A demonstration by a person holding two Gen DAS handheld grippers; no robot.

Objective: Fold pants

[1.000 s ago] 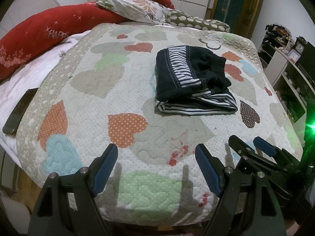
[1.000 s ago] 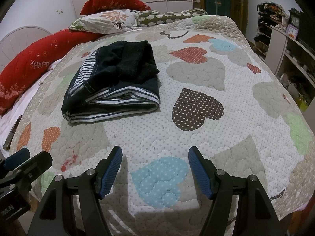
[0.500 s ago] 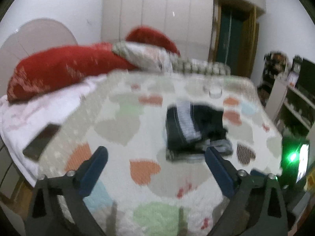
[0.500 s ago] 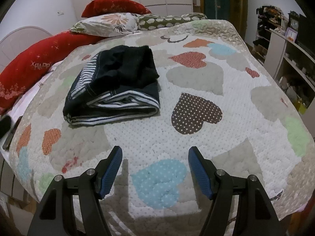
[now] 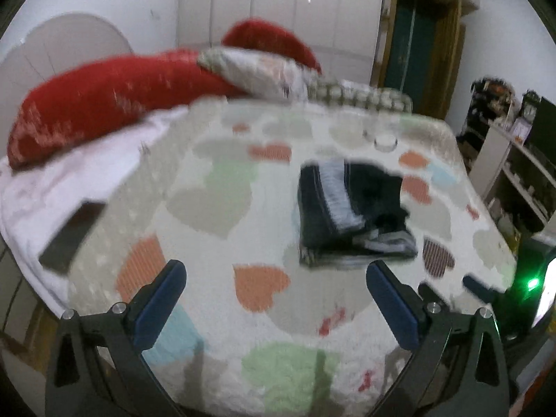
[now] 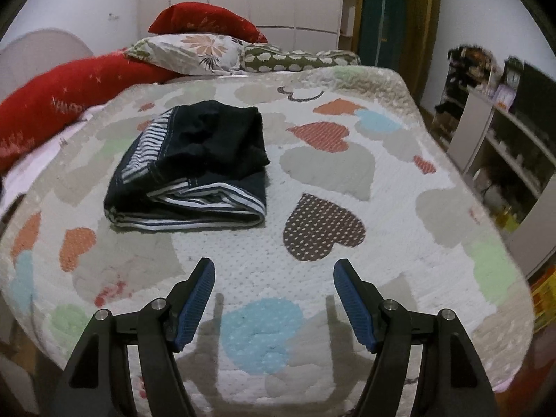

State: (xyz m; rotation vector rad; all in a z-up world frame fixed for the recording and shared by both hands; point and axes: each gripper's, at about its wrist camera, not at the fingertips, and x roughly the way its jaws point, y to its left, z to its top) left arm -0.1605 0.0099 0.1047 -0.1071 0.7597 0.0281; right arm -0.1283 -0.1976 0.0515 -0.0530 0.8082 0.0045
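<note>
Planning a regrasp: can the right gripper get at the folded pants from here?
Probably yes. The right gripper has its jaws open and empty, and only bare quilt lies between it and the pants, which sit ahead and to the left.

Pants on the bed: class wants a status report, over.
Left gripper open, right gripper open, both empty. Pants folded in a bundle on the quilt, untouched. Nothing between grippers and pants.

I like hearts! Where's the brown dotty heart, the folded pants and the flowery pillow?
brown dotted heart [image 6: 323, 227], right wrist view, its middle.
folded pants [image 6: 208, 146], right wrist view, dark top layer.
floral pillow [image 6: 194, 54], right wrist view, its front face.
</note>
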